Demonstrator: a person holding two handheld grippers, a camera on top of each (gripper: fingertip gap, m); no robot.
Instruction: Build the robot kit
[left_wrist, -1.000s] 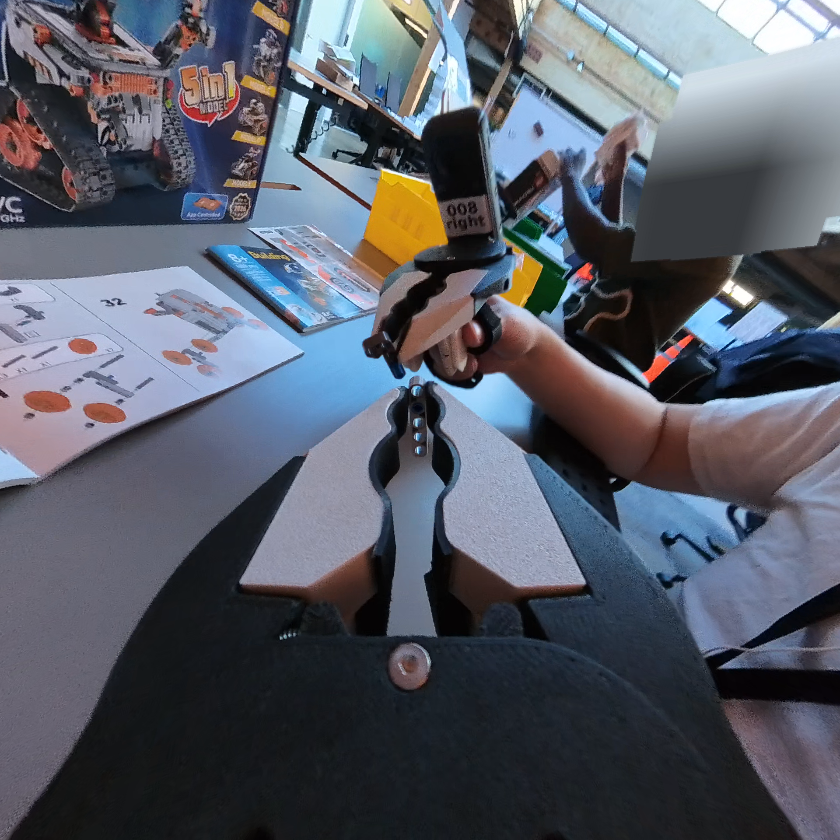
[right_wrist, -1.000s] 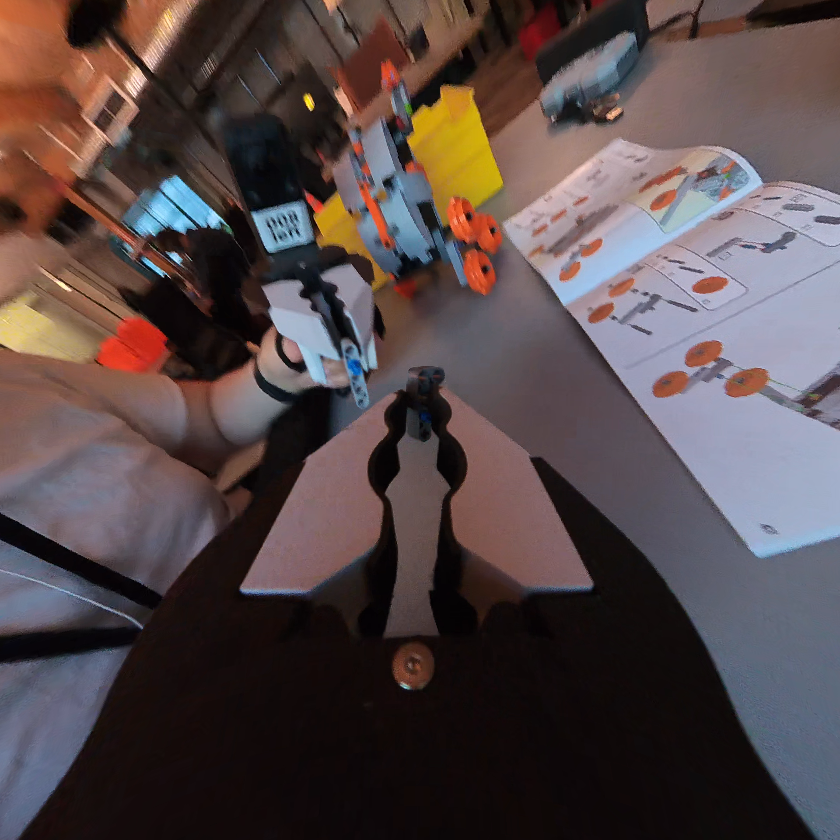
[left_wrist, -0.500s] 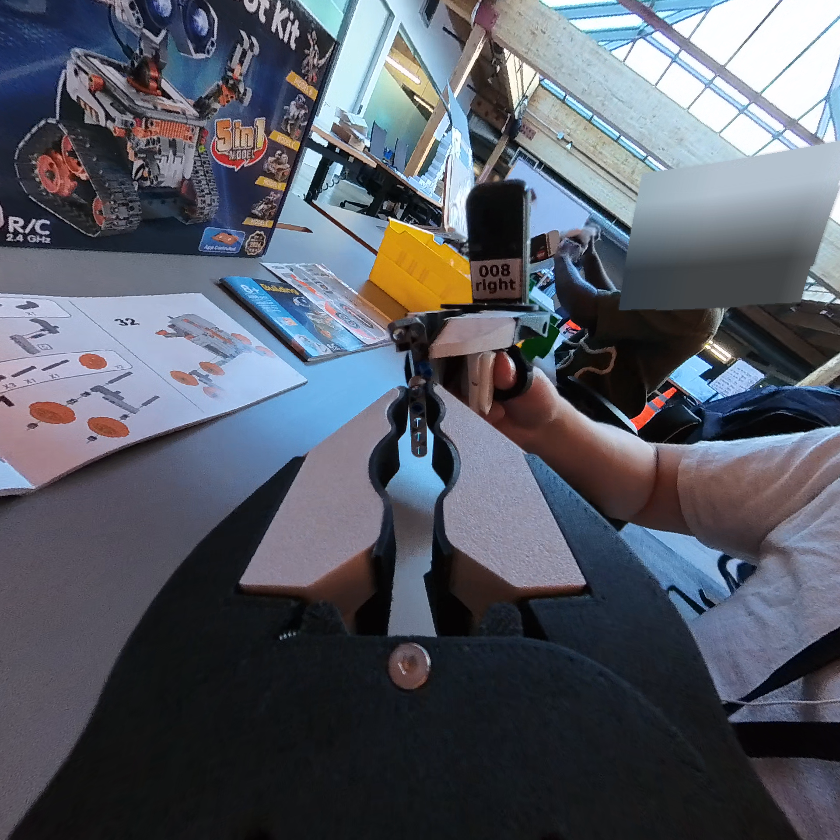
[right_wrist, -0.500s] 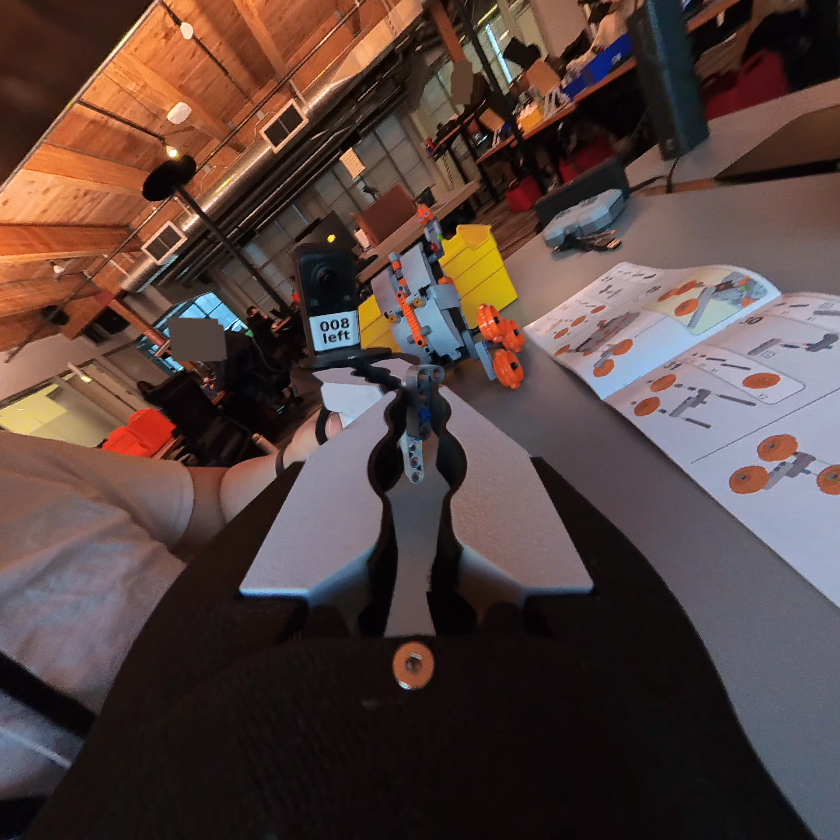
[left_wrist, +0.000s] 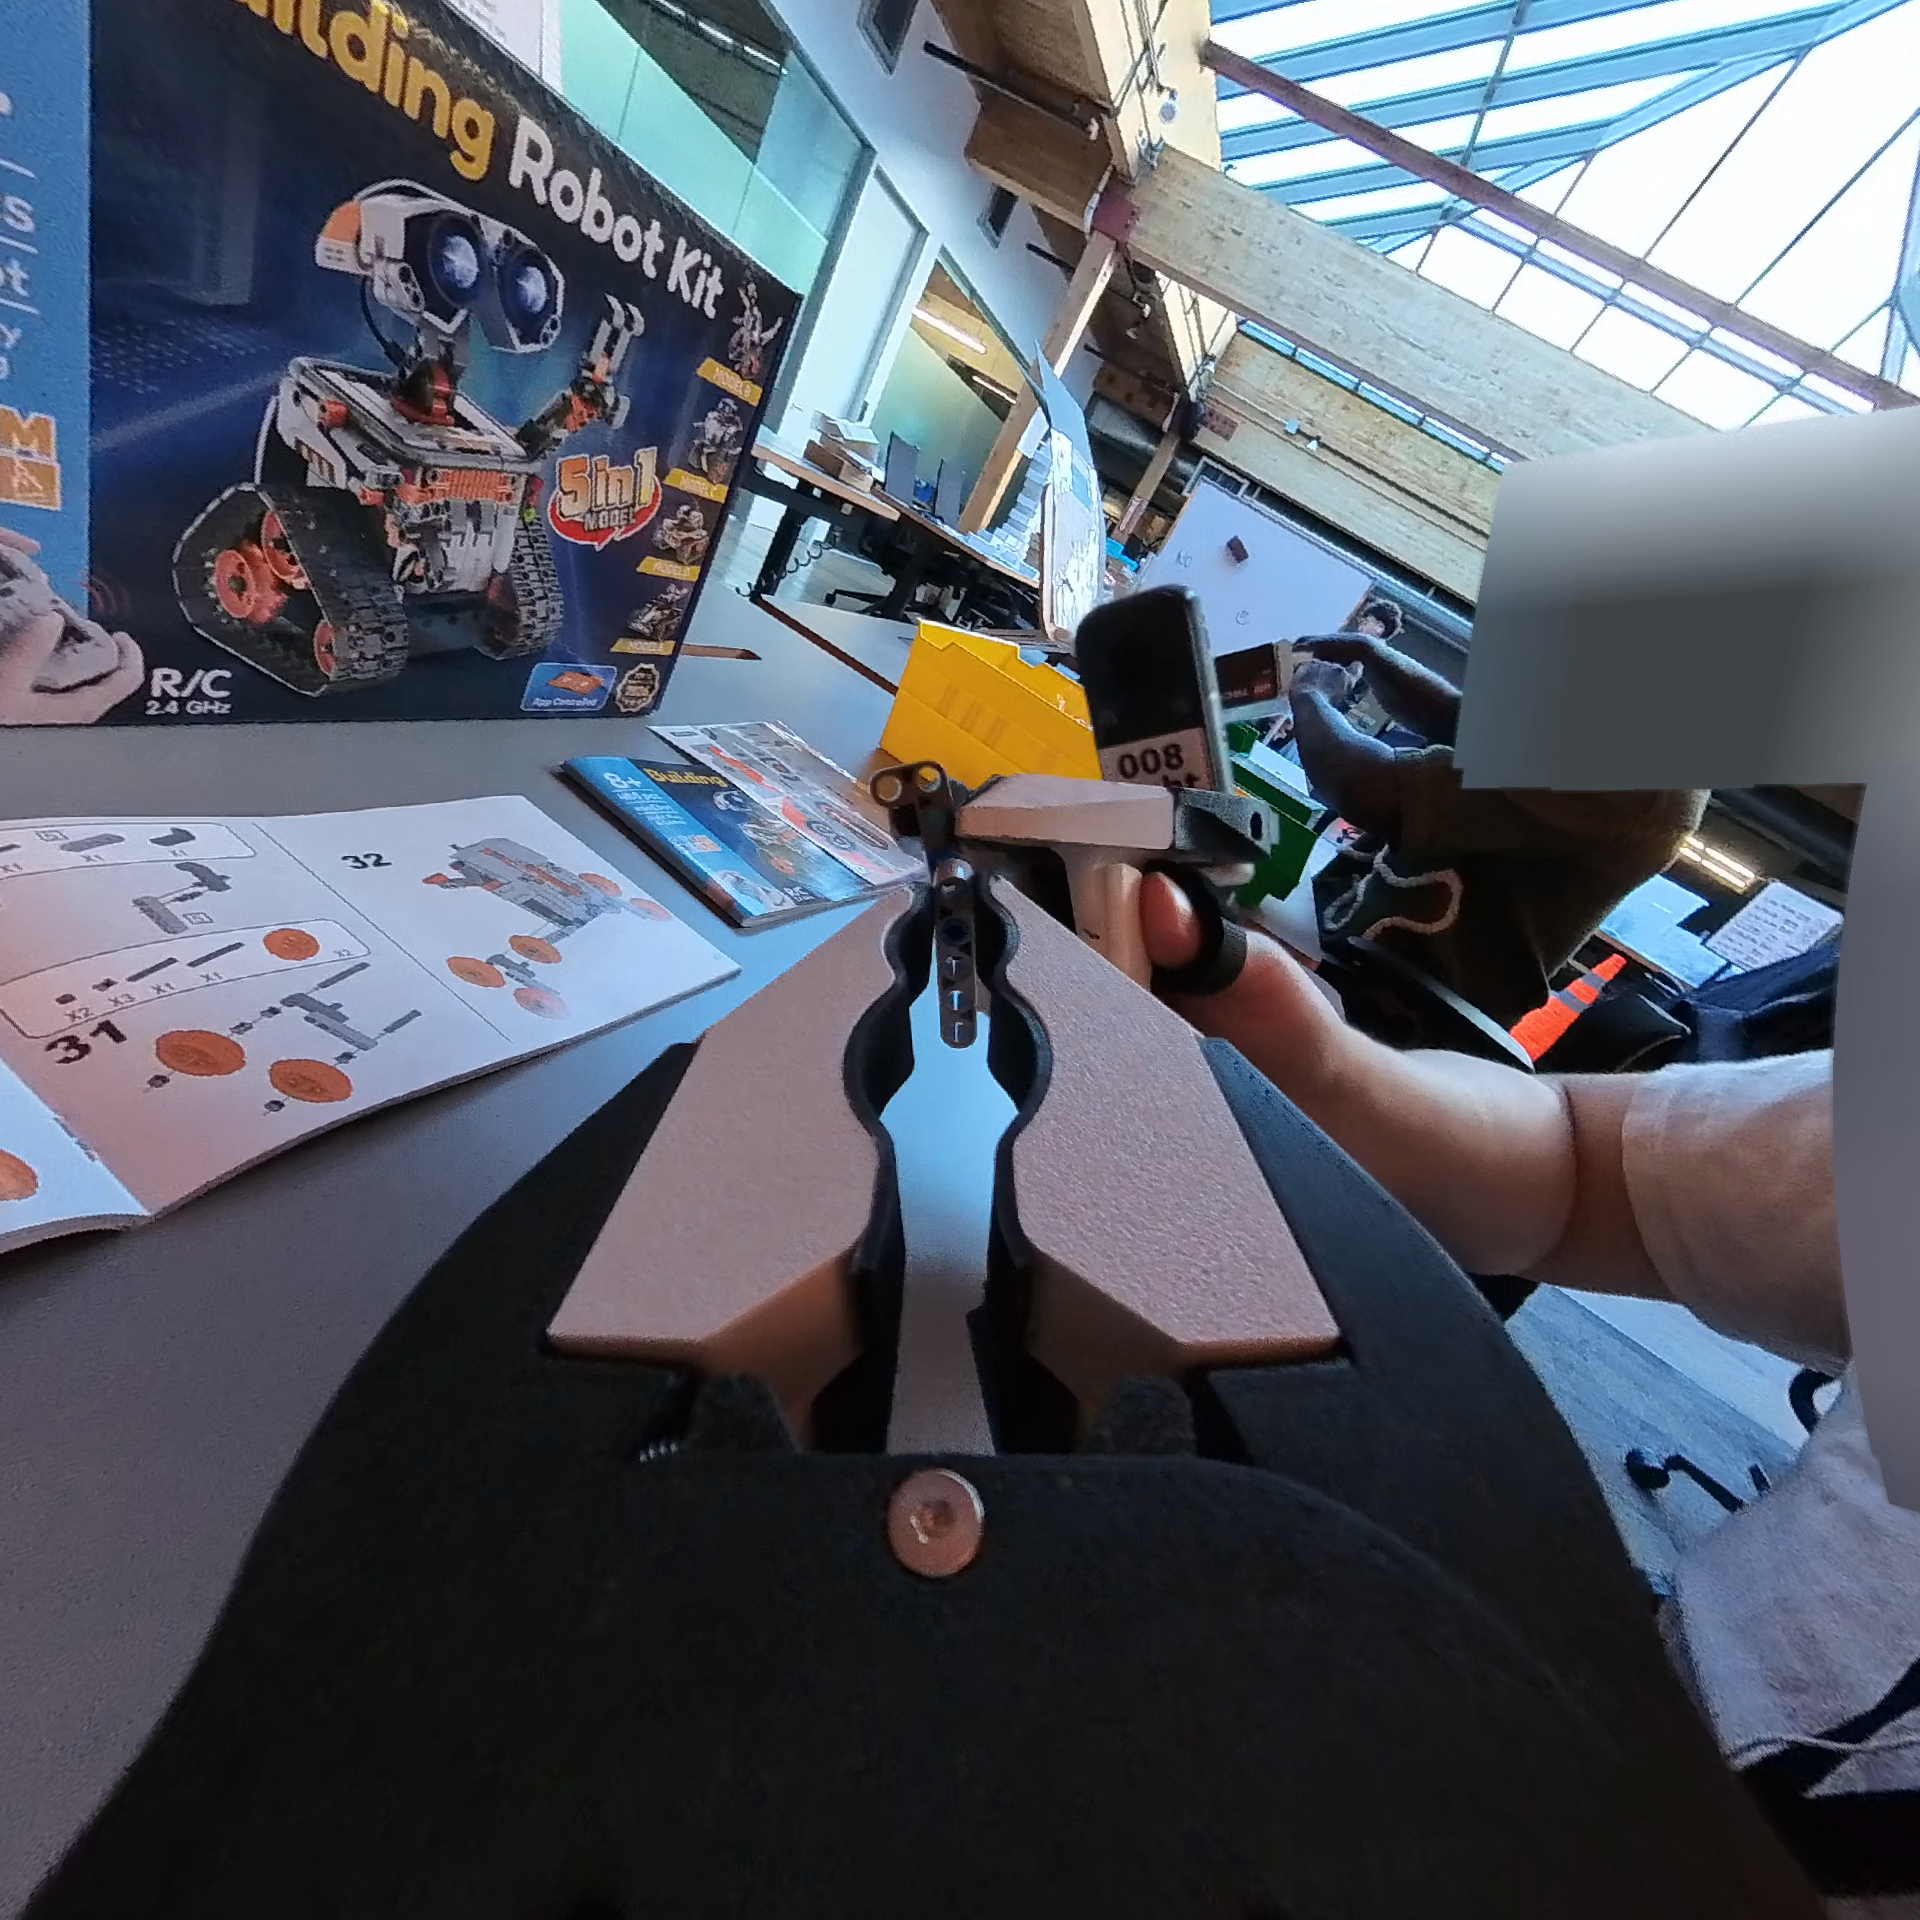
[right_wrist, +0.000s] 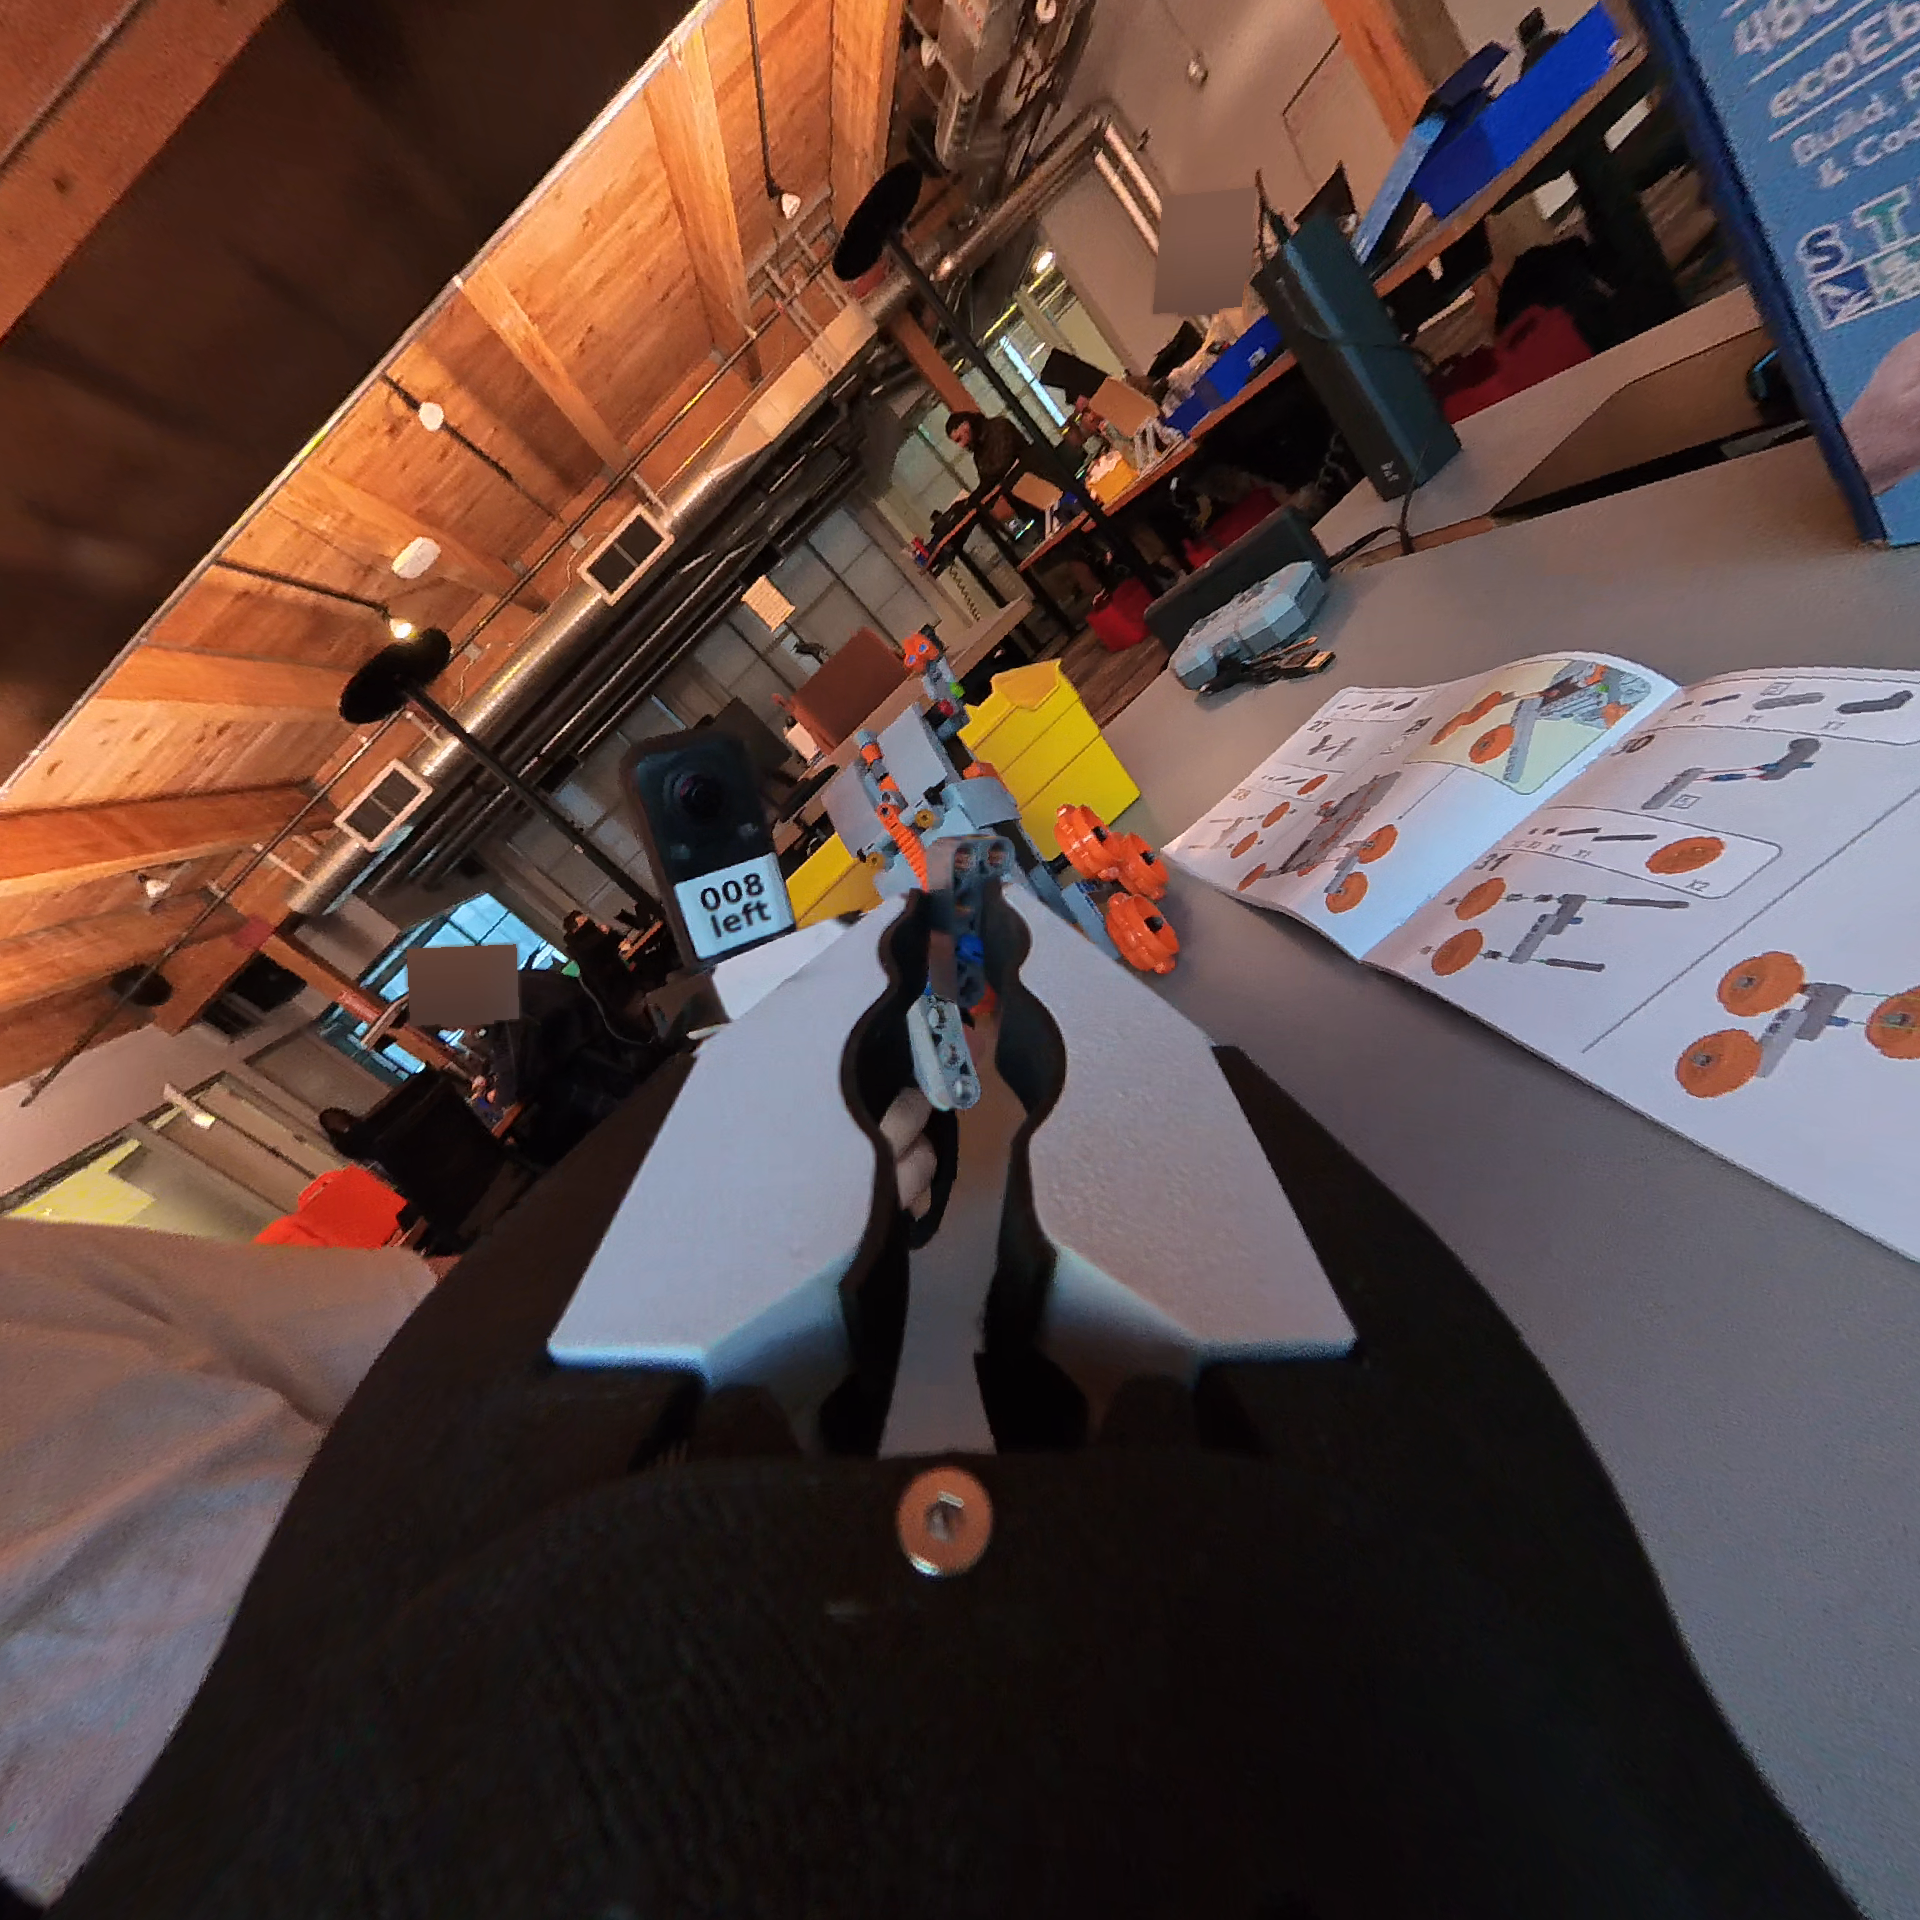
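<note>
While the open instruction booklet (left_wrist: 312, 966) lies on the grey bench (left_wrist: 260, 1403) at the left of the left wrist view, below the standing kit box (left_wrist: 364, 416), the left claw (left_wrist: 951, 935) at frame centre is closed on a grey holed beam (left_wrist: 958, 971). Just above it, the right claw (left_wrist: 940, 826) pinches a dark angled connector (left_wrist: 912, 788) that meets the beam's top. Yellow bins (left_wrist: 977, 707) stand behind, right of centre.
</note>
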